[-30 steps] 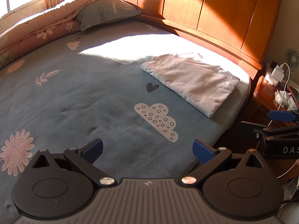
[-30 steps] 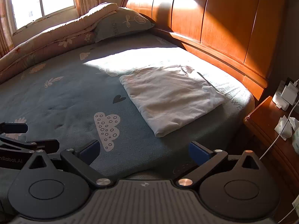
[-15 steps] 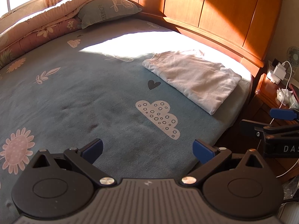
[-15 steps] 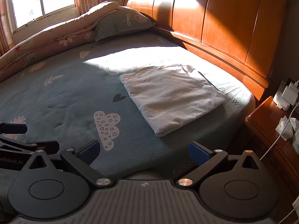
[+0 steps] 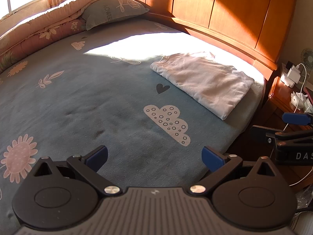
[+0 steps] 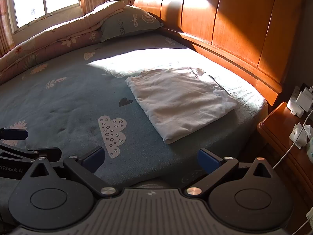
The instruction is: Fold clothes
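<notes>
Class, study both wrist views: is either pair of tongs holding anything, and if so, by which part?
Nothing is held. The left tongs and right tongs are both open and empty; the folded white garment lies untouched on the bed.

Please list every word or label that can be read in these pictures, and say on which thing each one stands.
"FLOWER": on the pillow, running lengthwise.
"nRobot.AI": on the left gripper, start cut off.
"DAS": on the right gripper, end cut off.
Pale letters on the bedsheet edge: about "LOWE", unsure.
Print on the nightstand items: too small.
</notes>
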